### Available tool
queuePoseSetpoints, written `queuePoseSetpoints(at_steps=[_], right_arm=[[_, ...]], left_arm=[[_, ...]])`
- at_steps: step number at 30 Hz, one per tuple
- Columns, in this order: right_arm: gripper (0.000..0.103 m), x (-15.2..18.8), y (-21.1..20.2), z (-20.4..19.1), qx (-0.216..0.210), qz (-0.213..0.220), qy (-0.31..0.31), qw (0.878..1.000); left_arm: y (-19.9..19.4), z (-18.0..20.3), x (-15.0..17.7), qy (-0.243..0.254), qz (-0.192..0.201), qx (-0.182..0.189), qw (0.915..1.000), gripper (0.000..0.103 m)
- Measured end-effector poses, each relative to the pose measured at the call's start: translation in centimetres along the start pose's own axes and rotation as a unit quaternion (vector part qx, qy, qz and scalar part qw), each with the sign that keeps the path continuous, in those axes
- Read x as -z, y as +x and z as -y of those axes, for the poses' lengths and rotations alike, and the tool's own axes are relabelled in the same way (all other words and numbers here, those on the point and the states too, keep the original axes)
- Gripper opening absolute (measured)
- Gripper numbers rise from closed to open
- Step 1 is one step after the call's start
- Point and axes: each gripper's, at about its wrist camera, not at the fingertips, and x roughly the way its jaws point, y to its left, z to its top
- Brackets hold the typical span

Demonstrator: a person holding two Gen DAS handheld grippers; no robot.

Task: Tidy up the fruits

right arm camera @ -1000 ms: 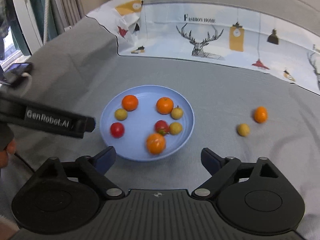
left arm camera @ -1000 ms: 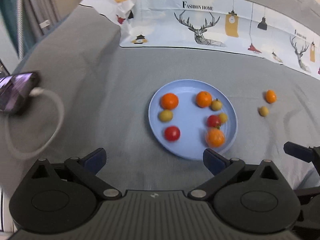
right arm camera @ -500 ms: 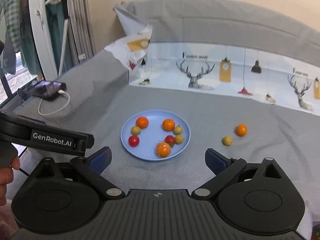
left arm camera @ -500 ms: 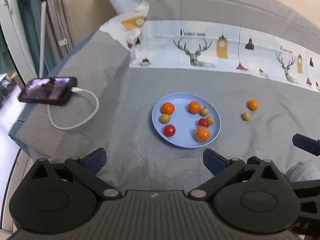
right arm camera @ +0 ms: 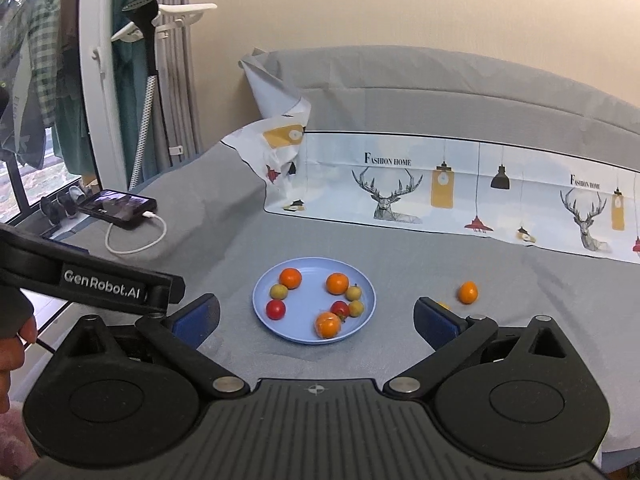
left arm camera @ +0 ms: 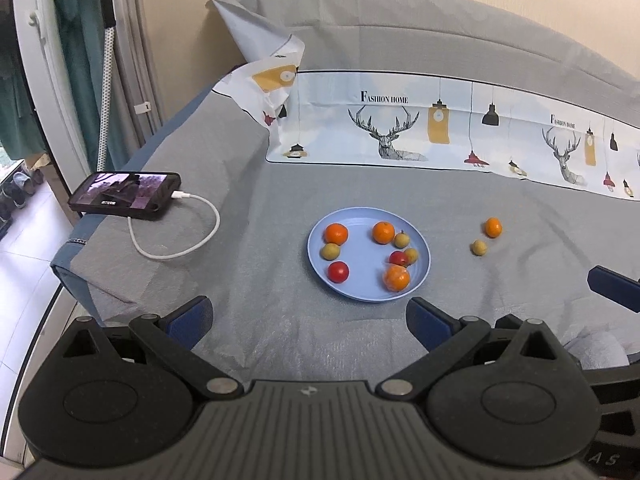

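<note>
mostly done: 8 fruits on blue plate (left arm camera: 416,280), orange (left arm camera: 493,227) & yellow fruit (left arm camera: 479,247) left on cloth; left gripper (left arm camera: 308,316) released & empty, right gripper (right arm camera: 316,320) opening, empty.

In the right wrist view the right claw's (right arm camera: 316,322) right finger (right arm camera: 438,322) hides most of the small yellow fruit (right arm camera: 443,305) beside the loose orange (right arm camera: 468,293) — and the phone's (right arm camera: 118,204) screen is too small to read.

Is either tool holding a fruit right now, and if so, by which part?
Nothing is held. The left tool is open and empty; the right tool is opening, nothing between its jaws. The fruit lies on the blue plate and the cloth.
</note>
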Motion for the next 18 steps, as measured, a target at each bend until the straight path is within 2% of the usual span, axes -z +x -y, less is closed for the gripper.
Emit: queuePoseSetpoints(at_steps=[9, 18], right_arm=[[0.102, 0.0, -1.3, -0.2, 0.007, 0.016, -0.003, 1.0], [0.102, 0.0, -1.2, -0.4, 0.007, 0.013, -0.003, 1.0]], left_arm=[[-0.8, 0.0, 0.1, 0.004, 0.01, 0.001, 0.9999, 0.103], [-0.8, 0.0, 0.2, 0.005, 0.007, 0.0, 1.0, 0.103]])
